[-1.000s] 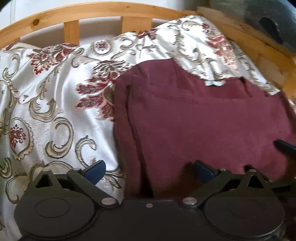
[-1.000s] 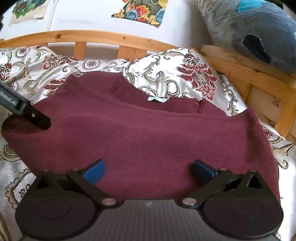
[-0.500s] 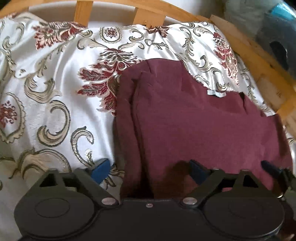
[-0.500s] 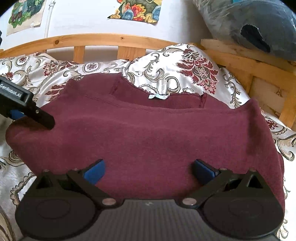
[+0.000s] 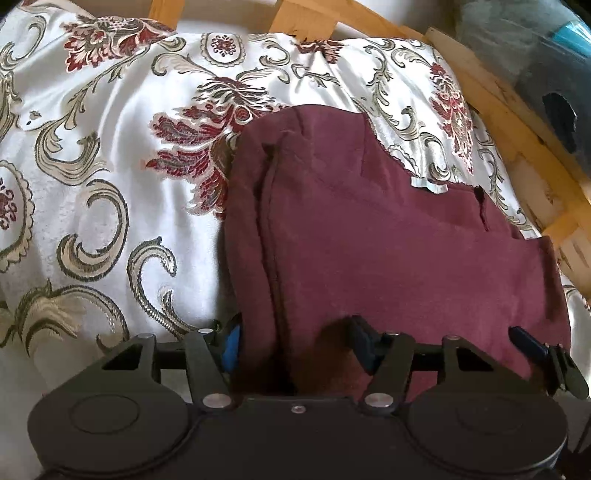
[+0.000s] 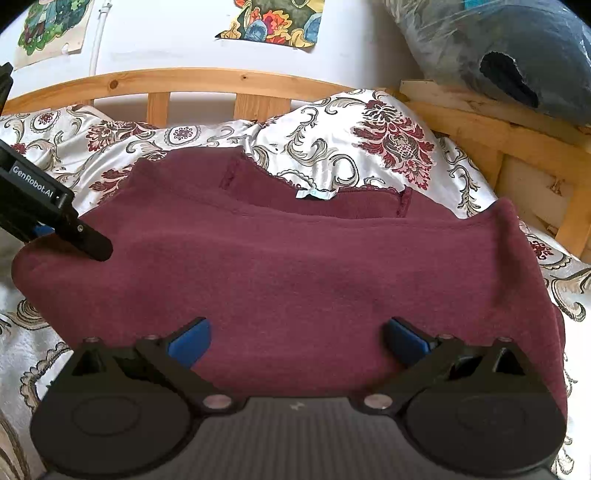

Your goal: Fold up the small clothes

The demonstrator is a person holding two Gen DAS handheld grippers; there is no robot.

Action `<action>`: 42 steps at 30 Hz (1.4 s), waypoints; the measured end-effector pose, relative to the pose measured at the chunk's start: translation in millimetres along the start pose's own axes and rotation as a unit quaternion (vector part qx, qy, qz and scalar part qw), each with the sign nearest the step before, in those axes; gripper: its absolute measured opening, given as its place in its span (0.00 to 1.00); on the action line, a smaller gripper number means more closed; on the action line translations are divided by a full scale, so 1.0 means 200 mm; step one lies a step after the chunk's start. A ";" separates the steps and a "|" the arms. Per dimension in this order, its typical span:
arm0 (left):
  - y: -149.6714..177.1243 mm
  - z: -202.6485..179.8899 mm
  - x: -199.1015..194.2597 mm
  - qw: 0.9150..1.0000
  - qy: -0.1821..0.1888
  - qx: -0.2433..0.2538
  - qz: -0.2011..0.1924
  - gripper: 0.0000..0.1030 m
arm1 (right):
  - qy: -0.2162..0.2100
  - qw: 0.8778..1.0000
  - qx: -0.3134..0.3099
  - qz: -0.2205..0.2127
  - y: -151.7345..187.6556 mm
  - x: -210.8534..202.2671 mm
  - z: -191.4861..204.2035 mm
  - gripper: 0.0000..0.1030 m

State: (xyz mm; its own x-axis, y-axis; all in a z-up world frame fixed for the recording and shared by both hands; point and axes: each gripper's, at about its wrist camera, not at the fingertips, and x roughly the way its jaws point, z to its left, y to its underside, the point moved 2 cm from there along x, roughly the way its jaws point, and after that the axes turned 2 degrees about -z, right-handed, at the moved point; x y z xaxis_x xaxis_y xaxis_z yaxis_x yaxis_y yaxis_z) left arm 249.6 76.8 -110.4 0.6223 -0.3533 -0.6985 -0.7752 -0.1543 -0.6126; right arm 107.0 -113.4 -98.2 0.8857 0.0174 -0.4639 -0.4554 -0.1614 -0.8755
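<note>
A maroon fleece garment (image 5: 388,251) lies partly folded on a floral satin bedspread (image 5: 110,166), its neckline with a pale label (image 6: 317,194) at the far side. My left gripper (image 5: 297,345) straddles the garment's near left edge, its fingers closing in with cloth between them. My right gripper (image 6: 297,339) is wide open over the garment's (image 6: 295,277) near edge, empty. The left gripper's finger (image 6: 85,240) shows at the garment's left corner in the right wrist view. A right gripper fingertip (image 5: 528,343) shows at the garment's right corner in the left wrist view.
A wooden slatted headboard (image 6: 207,83) runs behind the bedspread. A wooden rail (image 6: 517,140) stands at the right, with a plastic-wrapped dark bundle (image 6: 517,55) on it. Posters (image 6: 277,22) hang on the white wall.
My left gripper has moved forward and lower onto the garment's left edge and its fingers have narrowed around the cloth. My right gripper stayed wide open, drawing slightly back.
</note>
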 end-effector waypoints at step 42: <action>0.04 -1.33 0.07 0.956 0.127 0.262 0.033 0.33 | 0.048 0.998 0.050 0.008 0.30 -0.43 -0.56 1.00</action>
State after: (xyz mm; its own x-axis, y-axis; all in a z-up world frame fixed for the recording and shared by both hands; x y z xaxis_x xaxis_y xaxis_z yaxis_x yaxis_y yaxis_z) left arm 222.5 -175.1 -26.1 0.4764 -0.5685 -0.6707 -0.6101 0.3356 -0.7178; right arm 13.7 -234.8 -95.7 0.8806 -0.0794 -0.4672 -0.4721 -0.0612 -0.8794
